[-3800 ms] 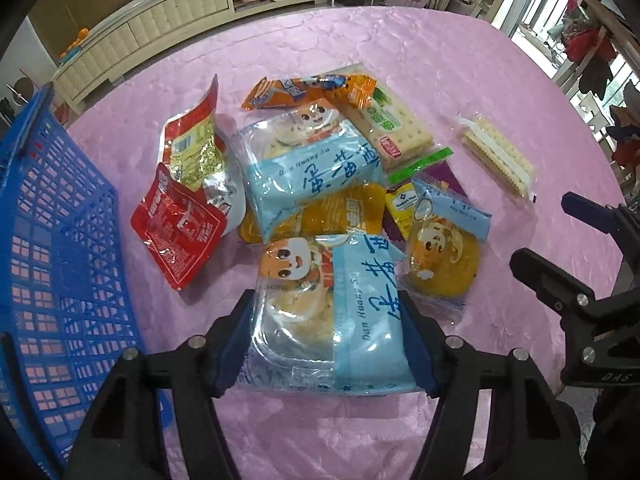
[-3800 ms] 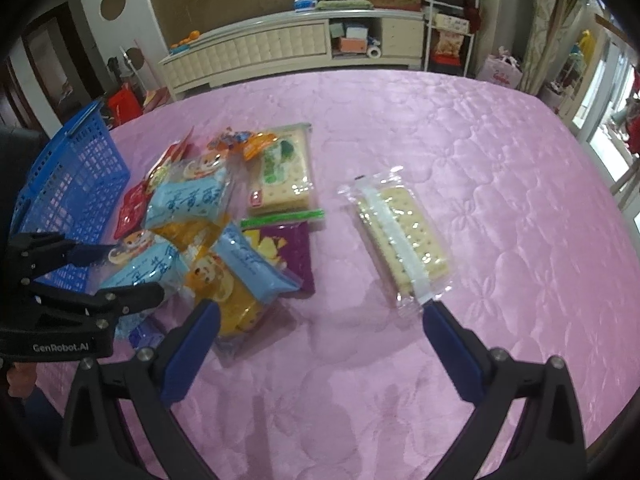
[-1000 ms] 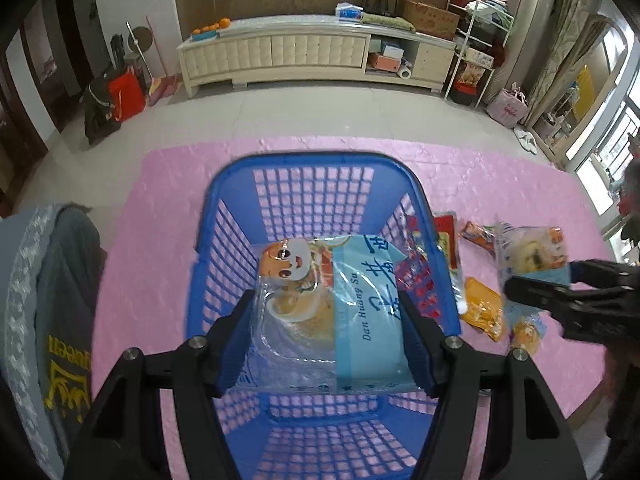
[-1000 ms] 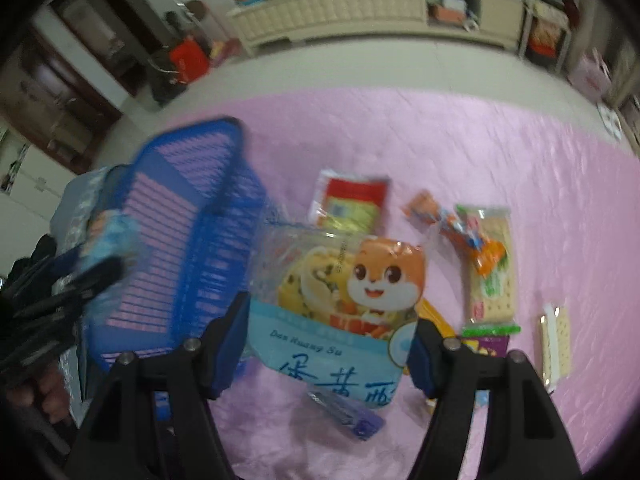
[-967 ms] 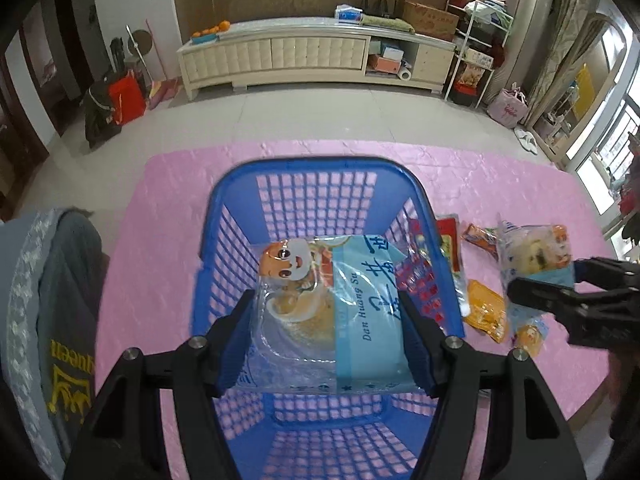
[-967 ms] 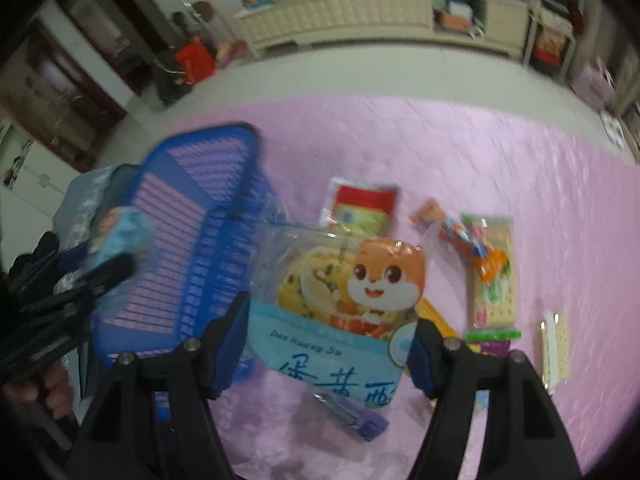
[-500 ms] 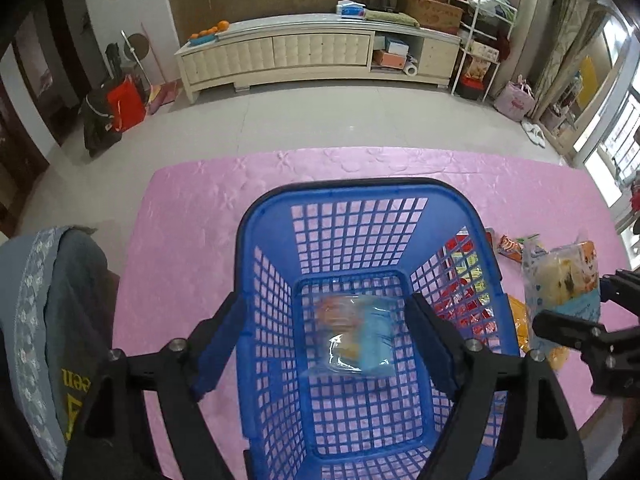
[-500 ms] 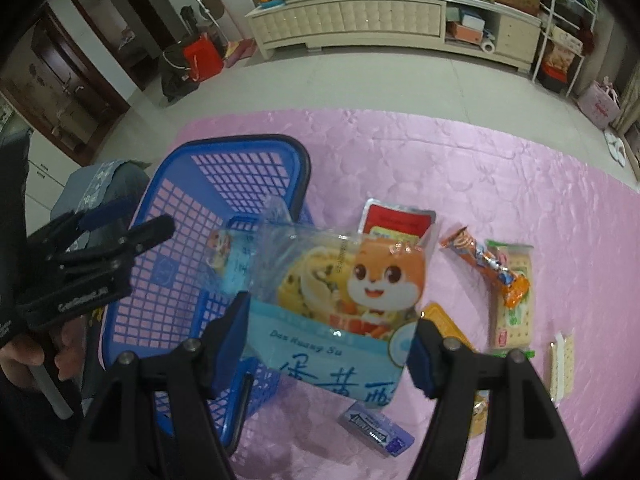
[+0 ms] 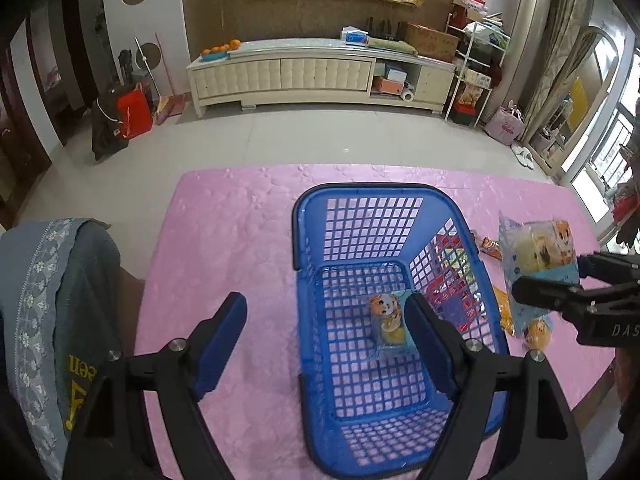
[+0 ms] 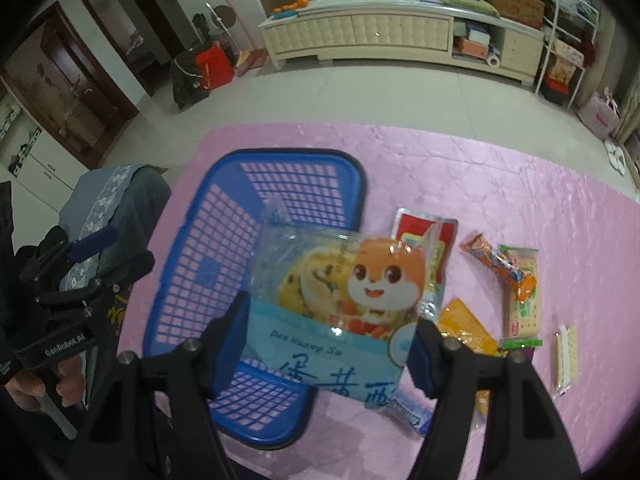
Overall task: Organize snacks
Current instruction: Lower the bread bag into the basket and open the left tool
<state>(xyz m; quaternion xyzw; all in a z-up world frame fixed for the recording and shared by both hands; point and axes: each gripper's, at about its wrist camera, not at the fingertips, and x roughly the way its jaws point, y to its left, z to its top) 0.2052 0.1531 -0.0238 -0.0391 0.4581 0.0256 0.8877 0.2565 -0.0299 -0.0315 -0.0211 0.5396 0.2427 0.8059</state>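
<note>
Pink tablecloth [image 9: 224, 240] | left gripper [image 9: 326, 344] jaws apart, empty | right gripper [image 10: 332, 344] clamped on pastry packet [image 10: 340, 300] | centre over blue basket [image 10: 224, 264] before releasing

A blue basket [image 9: 384, 216] with a grid of square holes is seen on a pink tablecloth [image 9: 224, 232] embossed with flowers. A light blue packet [image 10: 340, 312] printed with an orange cartoon squirrel (dark blue lettering below) is shown partly clear. A red pouch [image 10: 420, 226], an orange wrapper [image 10: 496, 264] and a green-and-cream biscuit pack [image 10: 524, 304] are noted. Grey cloth [image 9: 52, 280] is edged with a pale floral band.
</note>
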